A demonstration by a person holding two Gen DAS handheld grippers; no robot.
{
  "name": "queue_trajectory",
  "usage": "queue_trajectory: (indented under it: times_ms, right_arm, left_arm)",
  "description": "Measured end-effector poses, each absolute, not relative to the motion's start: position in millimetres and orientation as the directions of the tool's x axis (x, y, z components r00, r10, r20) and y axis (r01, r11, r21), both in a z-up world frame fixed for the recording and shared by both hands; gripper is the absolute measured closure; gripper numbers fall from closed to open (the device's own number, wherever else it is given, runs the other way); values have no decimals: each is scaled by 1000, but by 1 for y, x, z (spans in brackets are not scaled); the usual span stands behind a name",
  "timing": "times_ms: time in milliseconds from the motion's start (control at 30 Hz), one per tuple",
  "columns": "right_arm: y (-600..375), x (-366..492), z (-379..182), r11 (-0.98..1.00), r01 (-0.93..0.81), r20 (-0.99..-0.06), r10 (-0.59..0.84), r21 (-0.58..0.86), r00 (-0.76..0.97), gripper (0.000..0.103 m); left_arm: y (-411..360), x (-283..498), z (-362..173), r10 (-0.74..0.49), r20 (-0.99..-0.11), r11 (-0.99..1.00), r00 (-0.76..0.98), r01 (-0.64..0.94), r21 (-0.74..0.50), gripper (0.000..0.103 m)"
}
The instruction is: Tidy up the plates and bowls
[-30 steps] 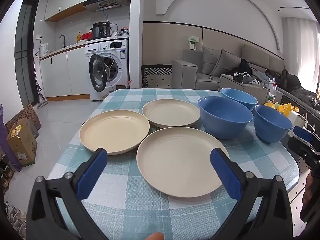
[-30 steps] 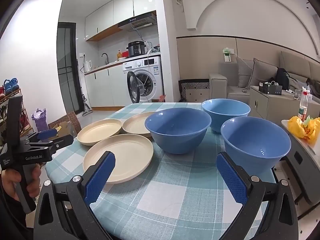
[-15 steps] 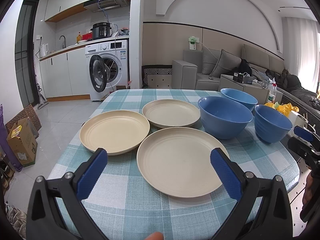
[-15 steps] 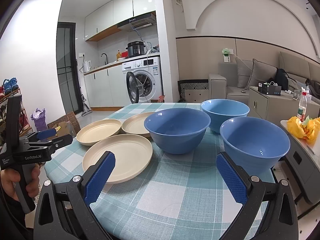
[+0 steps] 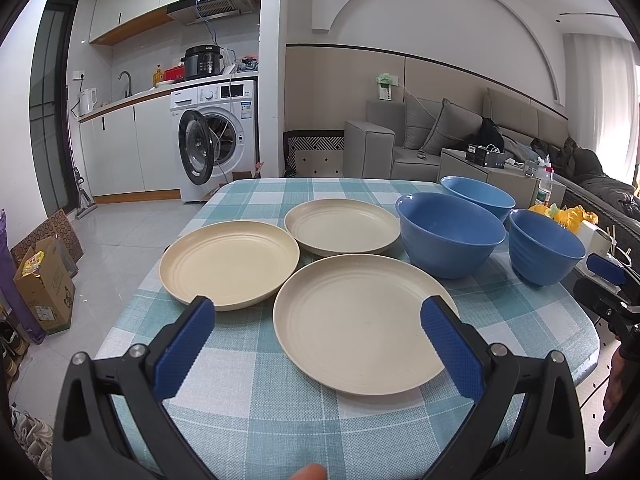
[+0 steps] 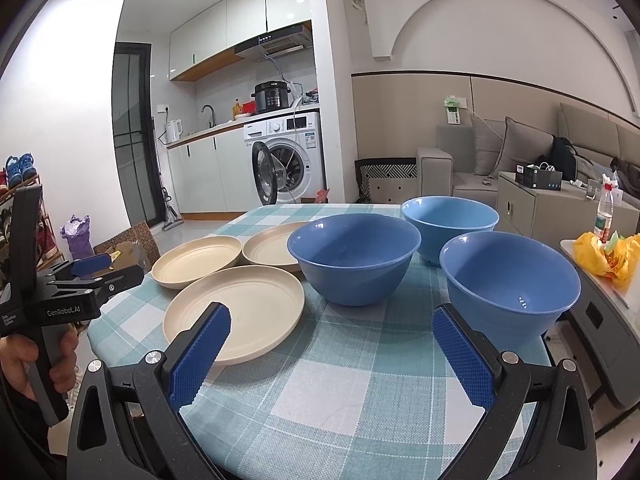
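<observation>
Three cream plates and three blue bowls sit spread on the checked desk (image 5: 248, 412), none stacked. The near plate (image 5: 360, 320) lies just ahead of our left tool (image 5: 318, 332), between its blue pads and slightly right of centre. The left plate (image 5: 230, 260) sits ahead and to the left, its rim touching or nearly touching the near plate; we cannot tell which. The far plate (image 5: 342, 226) is farther ahead, behind both.

The big bowl (image 6: 354, 258) stands ahead of our right tool (image 6: 330, 336), near centre. The near bowl (image 6: 510, 274) is just ahead and to the right, above the right pad. The far bowl (image 6: 450, 216) sits beyond and between those two, its front partly hidden behind the big bowl. All bowls are upright and look empty.

Both tools are released, pads spread wide, nothing gripped, hovering at the desk's near edge. In the right wrist view we see a hand (image 6: 24, 364) gripping the left tool's handle at far left.

Our judgement: the task has not started; this is the approach before the first pick. Plates look set for the left tool, bowls for the right. A sensible next move is to lower the left tool to the near plate's front rim and pinch it, one pad under the lip. The rim is thin and lies flat on cloth, so getting under it calls for a low, shallow angle. The cloth could drag or bunch.
</observation>
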State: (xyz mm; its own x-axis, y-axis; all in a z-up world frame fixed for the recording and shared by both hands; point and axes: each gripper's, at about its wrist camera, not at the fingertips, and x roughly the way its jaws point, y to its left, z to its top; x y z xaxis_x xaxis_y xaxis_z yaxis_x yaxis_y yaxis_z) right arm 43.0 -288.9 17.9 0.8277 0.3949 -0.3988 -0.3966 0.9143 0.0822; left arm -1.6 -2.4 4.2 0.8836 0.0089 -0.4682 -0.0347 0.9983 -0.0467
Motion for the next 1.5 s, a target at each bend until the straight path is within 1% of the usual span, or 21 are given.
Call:
queue_trajectory:
  times_ms: [1500]
  right_arm:
    - [-289, 44, 14, 915, -396, -404, 391, 74, 827, 0]
  left_arm:
    - [-1, -1, 2, 12, -470, 998, 883, -38, -46, 0]
